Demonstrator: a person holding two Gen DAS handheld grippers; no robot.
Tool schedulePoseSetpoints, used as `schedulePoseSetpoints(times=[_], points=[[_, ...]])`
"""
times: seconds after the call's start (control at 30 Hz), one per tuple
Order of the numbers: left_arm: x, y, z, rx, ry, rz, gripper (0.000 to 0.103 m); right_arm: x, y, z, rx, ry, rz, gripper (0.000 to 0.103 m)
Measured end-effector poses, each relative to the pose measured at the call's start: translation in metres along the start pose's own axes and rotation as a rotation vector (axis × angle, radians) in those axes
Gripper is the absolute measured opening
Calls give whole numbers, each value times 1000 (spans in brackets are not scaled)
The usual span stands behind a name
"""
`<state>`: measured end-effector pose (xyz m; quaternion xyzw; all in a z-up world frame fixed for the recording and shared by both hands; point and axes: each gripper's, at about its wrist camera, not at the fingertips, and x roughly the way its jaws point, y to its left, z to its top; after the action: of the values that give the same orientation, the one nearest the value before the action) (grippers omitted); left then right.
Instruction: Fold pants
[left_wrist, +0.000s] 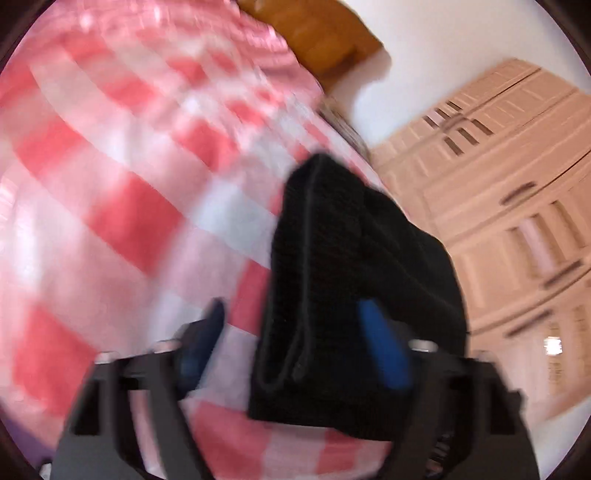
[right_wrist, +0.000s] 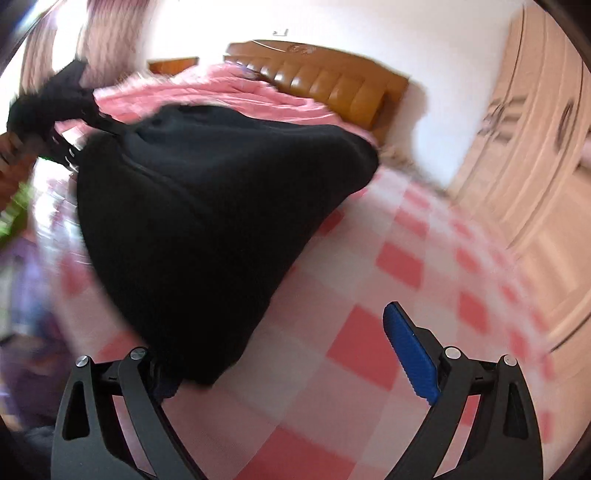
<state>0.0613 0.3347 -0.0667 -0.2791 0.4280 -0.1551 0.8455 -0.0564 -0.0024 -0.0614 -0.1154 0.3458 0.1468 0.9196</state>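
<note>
**Two grippers spread, black pants bunched on the checked bedspread**

Both sets of jaws apart, clamping nothing. Left gripper (left_wrist: 295, 343): blue pads wide, folded edge of the pants (left_wrist: 354, 280) lying loose between them, right pad against cloth, no squeeze. Right gripper (right_wrist: 288, 350): spread, left finger hidden behind the pants' lower corner, right finger well clear. Pants heaped on the bedspread (right_wrist: 388, 280), foot side of the brown headboard (right_wrist: 332, 88). Thick, soft, limp knit; likely to sag. Best taken at the seamed edge, through all layers.

Black pants (left_wrist: 354, 280) between left gripper (left_wrist: 295, 343) pads
</note>
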Motion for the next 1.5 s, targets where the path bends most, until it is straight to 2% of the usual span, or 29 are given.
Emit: schedulePoseSetpoints(times=[0.07, 0.1, 0.13, 0.2, 0.27, 0.3, 0.37, 0.4, 0.47, 0.53, 0.57, 0.6, 0.63, 0.67, 0.7, 0.83, 0.93, 1.0, 1.07, 1.13, 1.2, 1.23, 1.3, 1.33, 1.37, 1.4, 1.5], points=[[-30, -14, -1, 41, -139, 136, 80, -19, -8, -5, 8, -27, 169, 92], [-48, -30, -3, 85, -228, 208, 80, -36, -19, -4, 23, -88, 275, 92], [-62, -47, -4, 142, -282, 218, 81, -46, -26, -1, 33, -124, 299, 92], [-73, -91, -13, 268, -314, 174, 86, -56, -50, 16, 55, -193, 309, 92], [-61, -131, -25, 351, -291, 106, 89, -52, -79, 38, 88, -247, 302, 92], [-41, -158, -37, 406, -235, 42, 89, -40, -102, 50, 145, -270, 355, 93], [-10, -187, -60, 474, -151, -14, 89, -13, -139, 65, 299, -276, 426, 93], [10, -206, -74, 527, -114, -15, 89, 1, -155, 70, 373, -267, 451, 95], [31, -226, -95, 613, -115, 31, 89, 30, -175, 80, 476, -237, 493, 95], [49, -241, -105, 656, -122, 50, 89, 57, -177, 90, 477, -188, 501, 95], [59, -242, -109, 672, -106, 64, 90, 68, -175, 93, 467, -158, 507, 95], [81, -237, -115, 711, -81, 186, 89, 87, -167, 96, 453, -104, 479, 95], [96, -227, -120, 728, -53, 208, 90, 104, -156, 97, 424, -51, 440, 95], [110, -208, -122, 693, -7, 140, 93, 122, -144, 97, 370, 11, 382, 93], [110, -196, -124, 679, -25, 99, 93, 142, -125, 97, 282, 93, 284, 91], [105, -191, -121, 692, -13, 108, 93, 148, -122, 96, 319, 89, 308, 91], [98, -192, -114, 640, -3, 102, 92, 121, -132, 95, 326, 13, 307, 91], [71, -203, -117, 646, -64, 114, 89, 97, -151, 92, 395, -73, 379, 91], [51, -219, -123, 702, -115, 96, 89, 85, -171, 95, 453, -140, 507, 91], [40, -238, -137, 782, -125, 42, 90, 78, -174, 98, 478, -182, 765, 91], [48, -250, -151, 856, -86, 9, 91, 89, -164, 107, 454, -141, 886, 91], [56, -252, -161, 890, -60, 8, 91, 95, -159, 110, 433, -111, 876, 92], [80, -247, -171, 910, 4, 64, 91, 134, -146, 115, 371, 35, 756, 94], [99, -239, -174, 903, 72, 92, 91, 156, -145, 111, 371, 108, 697, 93], [108, -232, -181, 934, 57, 110, 93, 172, -148, 107, 389, 109, 688, 91], [108, -231, -183, 947, 37, 112, 95, 171, -150, 108, 399, 89, 691, 90], [109, -235, -182, 931, 64, 136, 94, 163, -148, 121, 412, 112, 641, 90]])
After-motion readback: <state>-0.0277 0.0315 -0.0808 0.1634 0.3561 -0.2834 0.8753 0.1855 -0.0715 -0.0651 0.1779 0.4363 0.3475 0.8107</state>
